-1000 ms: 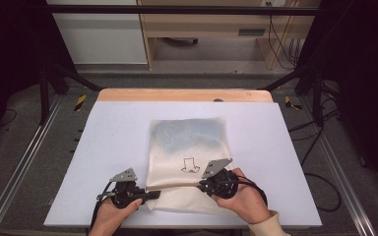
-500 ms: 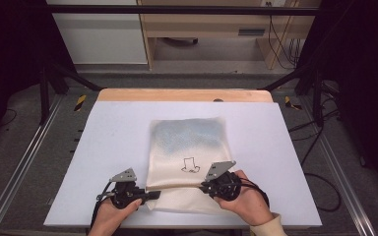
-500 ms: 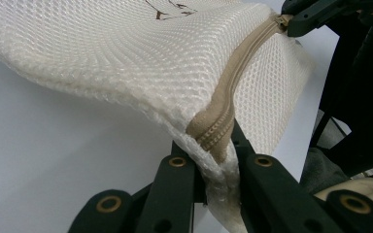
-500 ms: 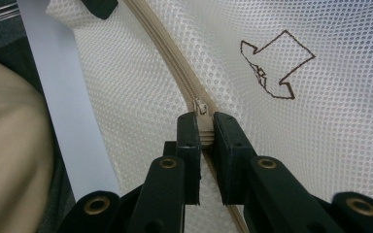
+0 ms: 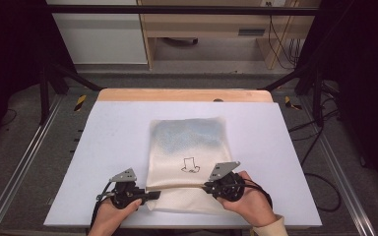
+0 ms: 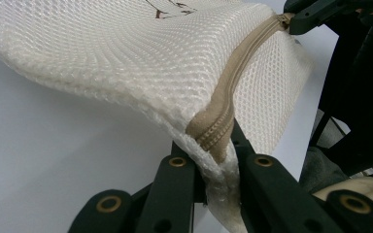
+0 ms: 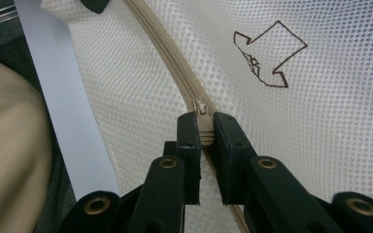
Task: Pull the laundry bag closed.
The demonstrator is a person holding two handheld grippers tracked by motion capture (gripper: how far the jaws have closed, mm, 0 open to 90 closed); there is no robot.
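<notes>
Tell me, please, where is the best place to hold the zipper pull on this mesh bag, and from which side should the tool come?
Grip the small tan zipper pull on its flat tab, coming along the zipper line from the bag's right end, as the right tool does. The tab is thin and lies along the tape, so the jaws should close on its two flat sides. The left tool pinches the mesh bag at the zipper's other end, probably giving counter-tension.

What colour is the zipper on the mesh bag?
Tan, on a cream mesh bag; the zipper shows best in the right gripper view.
</notes>
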